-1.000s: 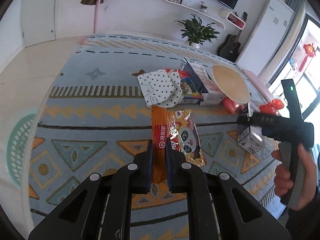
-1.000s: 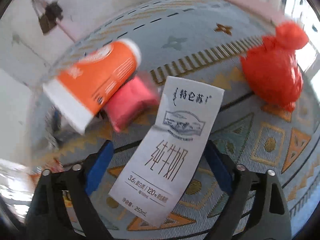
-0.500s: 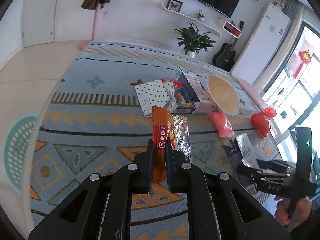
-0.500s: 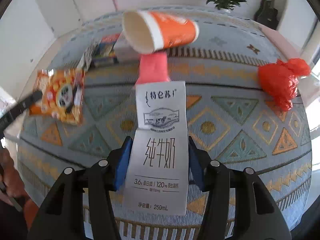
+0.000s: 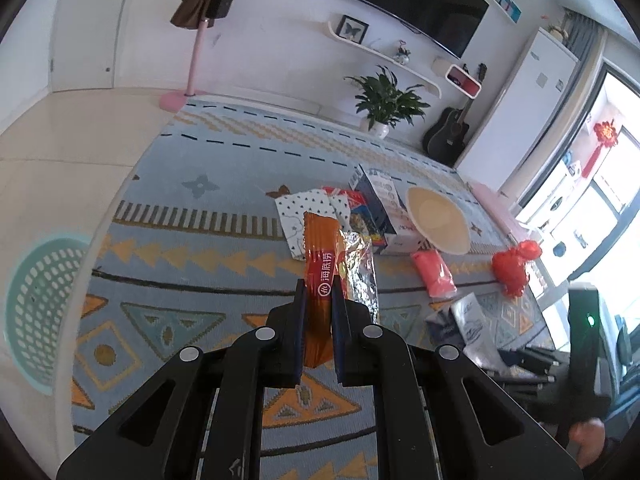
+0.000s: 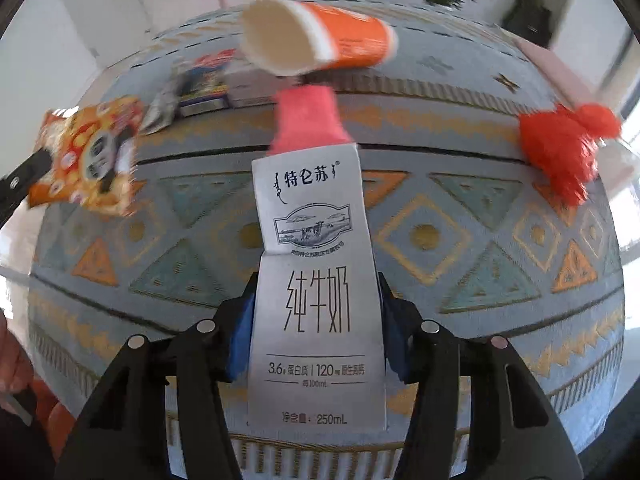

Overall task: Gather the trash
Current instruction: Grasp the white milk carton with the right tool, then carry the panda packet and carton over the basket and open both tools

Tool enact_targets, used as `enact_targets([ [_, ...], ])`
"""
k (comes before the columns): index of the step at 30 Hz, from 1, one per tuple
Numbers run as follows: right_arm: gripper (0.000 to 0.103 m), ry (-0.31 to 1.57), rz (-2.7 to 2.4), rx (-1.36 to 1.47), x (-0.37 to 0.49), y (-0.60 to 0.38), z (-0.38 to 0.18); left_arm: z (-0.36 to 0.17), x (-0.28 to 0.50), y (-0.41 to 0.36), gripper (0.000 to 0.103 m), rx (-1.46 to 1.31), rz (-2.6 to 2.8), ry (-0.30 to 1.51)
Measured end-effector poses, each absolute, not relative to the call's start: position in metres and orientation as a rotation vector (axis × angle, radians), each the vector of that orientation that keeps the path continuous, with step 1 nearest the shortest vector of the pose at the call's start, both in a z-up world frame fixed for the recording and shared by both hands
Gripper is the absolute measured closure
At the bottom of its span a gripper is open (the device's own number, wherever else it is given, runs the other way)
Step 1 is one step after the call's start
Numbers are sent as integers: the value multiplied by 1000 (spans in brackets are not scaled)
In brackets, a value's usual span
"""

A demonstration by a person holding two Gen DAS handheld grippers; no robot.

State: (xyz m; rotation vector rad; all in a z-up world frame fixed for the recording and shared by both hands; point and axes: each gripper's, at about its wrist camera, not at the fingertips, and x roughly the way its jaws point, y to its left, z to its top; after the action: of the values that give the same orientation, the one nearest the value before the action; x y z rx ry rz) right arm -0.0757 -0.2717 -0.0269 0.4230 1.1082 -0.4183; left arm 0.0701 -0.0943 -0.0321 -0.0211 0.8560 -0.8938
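Left gripper [image 5: 319,300]: fingers pinch the orange foil snack wrapper [image 5: 320,276] near its lower half; its upper end projects forward past the fingertips, above the patterned blue rug [image 5: 180,280]. Right gripper [image 6: 316,320]: fingers clamp the grey-white milk carton [image 6: 316,280] by both side faces, with the carton's top end extending well beyond them. Mint-green mesh basket [image 5: 38,308] sits on the floor left of the rug.

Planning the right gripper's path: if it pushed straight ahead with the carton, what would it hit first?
Probably the pink soft packet lying on the patterned rug, right beyond the top of the white milk carton the right gripper holds; the orange paper cup lies further on. Depth is unclear.
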Motion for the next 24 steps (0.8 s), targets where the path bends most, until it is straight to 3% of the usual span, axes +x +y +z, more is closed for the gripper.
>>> enact_targets([
  [15, 53, 937, -97, 315, 20, -188, 44, 26, 123, 16, 94, -212, -686, 725],
  [24, 53, 920, 98, 276, 119, -112, 57, 24, 175, 109, 94, -262, -442, 704],
])
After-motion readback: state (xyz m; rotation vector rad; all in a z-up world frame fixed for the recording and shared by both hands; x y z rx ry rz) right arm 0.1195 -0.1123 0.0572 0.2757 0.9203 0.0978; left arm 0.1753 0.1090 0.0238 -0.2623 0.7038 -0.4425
